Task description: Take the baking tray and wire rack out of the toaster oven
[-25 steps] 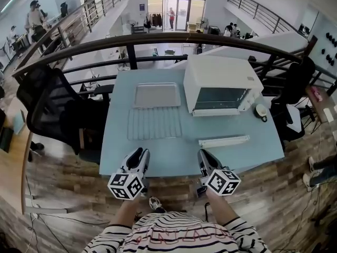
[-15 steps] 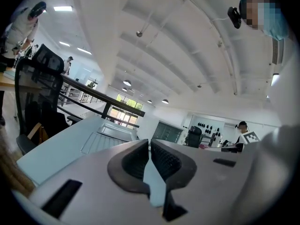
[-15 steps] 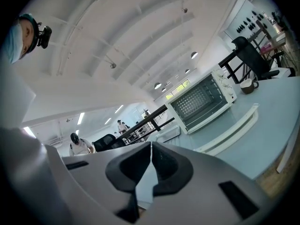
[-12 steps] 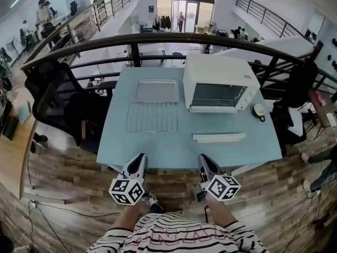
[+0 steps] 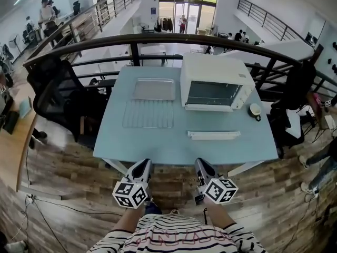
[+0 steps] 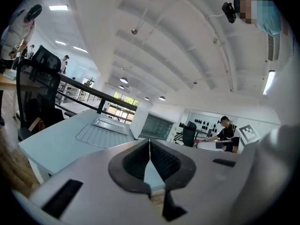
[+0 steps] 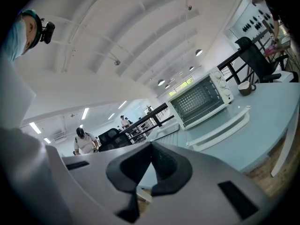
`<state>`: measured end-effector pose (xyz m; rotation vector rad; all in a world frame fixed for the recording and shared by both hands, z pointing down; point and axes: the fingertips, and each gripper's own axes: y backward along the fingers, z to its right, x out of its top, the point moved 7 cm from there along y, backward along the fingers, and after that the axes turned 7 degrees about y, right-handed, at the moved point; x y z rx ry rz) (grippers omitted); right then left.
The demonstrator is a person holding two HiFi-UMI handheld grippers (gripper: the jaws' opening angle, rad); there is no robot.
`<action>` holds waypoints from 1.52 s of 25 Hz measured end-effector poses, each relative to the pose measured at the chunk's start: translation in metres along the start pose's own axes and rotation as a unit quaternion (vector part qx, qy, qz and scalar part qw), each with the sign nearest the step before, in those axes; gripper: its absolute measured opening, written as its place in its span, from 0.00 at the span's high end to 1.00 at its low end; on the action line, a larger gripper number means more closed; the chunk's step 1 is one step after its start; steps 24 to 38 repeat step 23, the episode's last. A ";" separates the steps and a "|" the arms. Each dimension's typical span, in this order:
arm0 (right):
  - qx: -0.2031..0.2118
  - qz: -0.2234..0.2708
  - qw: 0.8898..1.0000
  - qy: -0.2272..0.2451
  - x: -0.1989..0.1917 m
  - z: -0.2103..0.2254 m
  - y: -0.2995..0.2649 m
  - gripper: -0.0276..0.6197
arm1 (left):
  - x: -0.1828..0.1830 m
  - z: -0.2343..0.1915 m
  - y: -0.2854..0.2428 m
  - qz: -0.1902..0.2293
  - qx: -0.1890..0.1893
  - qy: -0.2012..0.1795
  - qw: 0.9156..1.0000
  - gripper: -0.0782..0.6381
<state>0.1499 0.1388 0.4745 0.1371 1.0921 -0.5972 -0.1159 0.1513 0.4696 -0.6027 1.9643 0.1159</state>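
Toaster oven [image 5: 213, 83] sits on the pale blue table [image 5: 158, 147], door shut, glass front facing the person. Baking tray [image 5: 154, 89] lies flat on the table just beside the oven, on its left as the person sees it, not touching it. Wire rack [image 5: 148, 114] lies flat too, left of the oven & a bit nearer the person than the oven's front. Its far edge is right up against the tray's near edge; touching or not, can't tell. Both are outside the oven. A long white strip-like part [image 5: 213, 135] lies in front of the oven door, parallel to it & apart from it. A small cup [image 5: 255, 110] stands near the oven's right front corner.

L gripper [image 5: 143, 164] & R gripper [image 5: 200, 162] are well in front of the oven, off the table's near edge, over the wood floor [image 5: 171, 176], both pointing toward the oven's side of the table. L gripper lines up w/ the rack, left of the oven; R gripper lines up approx w/ the oven's left half.

Left gripper view: jaws pressed together, pads meeting in a thin line, nothing btwn them; rack & tray show beyond. Right gripper view: jaws also pressed together, empty; the oven is ahead to the right w/ the white strip before it.

A black office chair [image 5: 55, 96] stands well left of the oven & a dark railing [image 5: 174, 38] runs behind the oven
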 end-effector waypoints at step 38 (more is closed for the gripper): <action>0.014 -0.024 0.999 0.020 -0.013 0.002 0.032 0.92 | -0.029 0.032 0.025 -0.001 0.008 0.003 1.000 0.85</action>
